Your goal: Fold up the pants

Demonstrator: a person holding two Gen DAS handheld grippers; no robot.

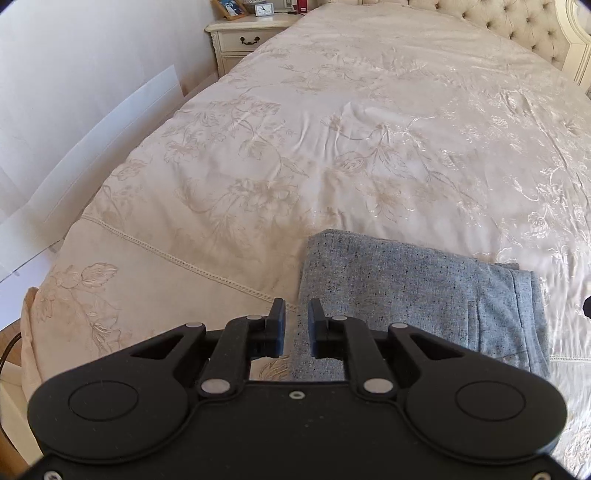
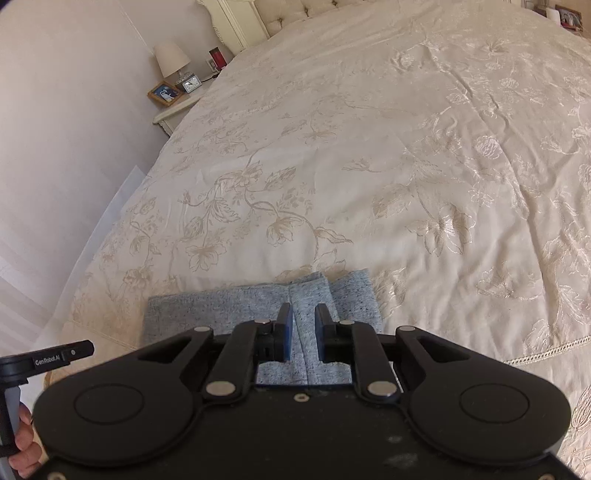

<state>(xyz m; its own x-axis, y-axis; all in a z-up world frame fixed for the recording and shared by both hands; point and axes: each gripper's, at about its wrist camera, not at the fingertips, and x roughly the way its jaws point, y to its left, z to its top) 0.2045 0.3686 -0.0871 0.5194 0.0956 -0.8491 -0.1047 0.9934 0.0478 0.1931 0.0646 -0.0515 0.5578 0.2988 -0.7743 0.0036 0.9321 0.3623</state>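
The grey-blue speckled pants (image 1: 413, 295) lie folded into a compact rectangle on the cream floral bedspread (image 1: 332, 147) near the bed's foot. My left gripper (image 1: 296, 317) is open and empty, hovering above the pants' left edge. In the right wrist view the folded pants (image 2: 258, 302) lie directly under my right gripper (image 2: 303, 325), which is open and empty above their right half. The left gripper (image 2: 79, 349) also shows at the lower left of the right wrist view, held by a hand.
A cream nightstand (image 1: 243, 40) with a clock, a photo frame and a lamp (image 2: 170, 61) stands at the bed's far left. A tufted headboard (image 1: 517, 33) is at the far end. A white wall (image 1: 74, 92) runs along the left side.
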